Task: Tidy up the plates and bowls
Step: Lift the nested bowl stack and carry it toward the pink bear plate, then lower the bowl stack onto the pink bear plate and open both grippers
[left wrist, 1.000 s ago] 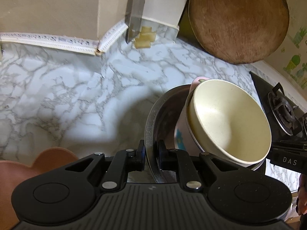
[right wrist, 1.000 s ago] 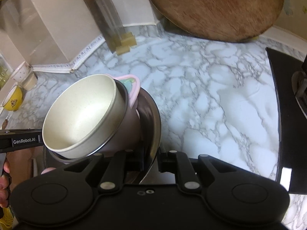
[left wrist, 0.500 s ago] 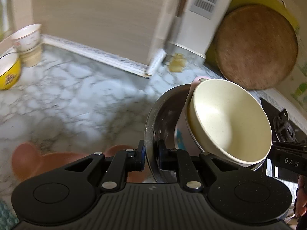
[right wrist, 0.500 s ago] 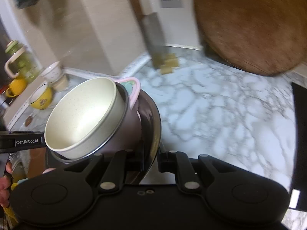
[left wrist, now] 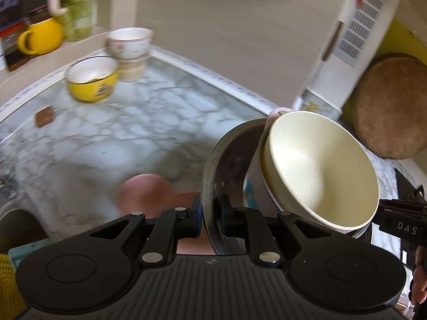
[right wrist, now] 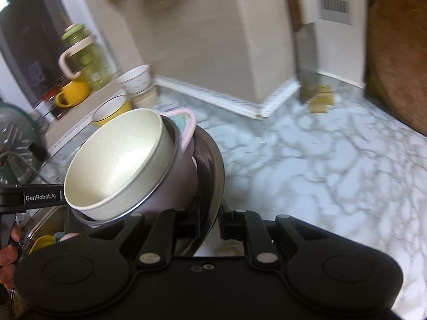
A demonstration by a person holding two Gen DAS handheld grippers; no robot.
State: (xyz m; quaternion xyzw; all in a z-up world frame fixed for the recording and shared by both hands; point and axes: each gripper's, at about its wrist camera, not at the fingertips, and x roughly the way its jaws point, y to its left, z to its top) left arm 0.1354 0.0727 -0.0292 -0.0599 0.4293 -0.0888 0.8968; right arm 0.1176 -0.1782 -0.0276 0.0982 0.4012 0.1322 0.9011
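Left wrist view: the left gripper (left wrist: 209, 220) is clamped on the rim of a steel bowl (left wrist: 213, 170) held above the marble counter (left wrist: 120, 133), a cream bowl (left wrist: 320, 170) nested inside it.
Right wrist view: the right gripper (right wrist: 210, 220) pinches the steel bowl's opposite rim; a yellow bowl (right wrist: 110, 112) sits behind on the counter

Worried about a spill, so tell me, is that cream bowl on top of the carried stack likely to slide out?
Possibly. The cream bowl sits nested but tilted in the pink cup, gripped by nothing itself. Its smooth, glossy surface probably slips easily. Both grippers clamp only the metal plate rim.
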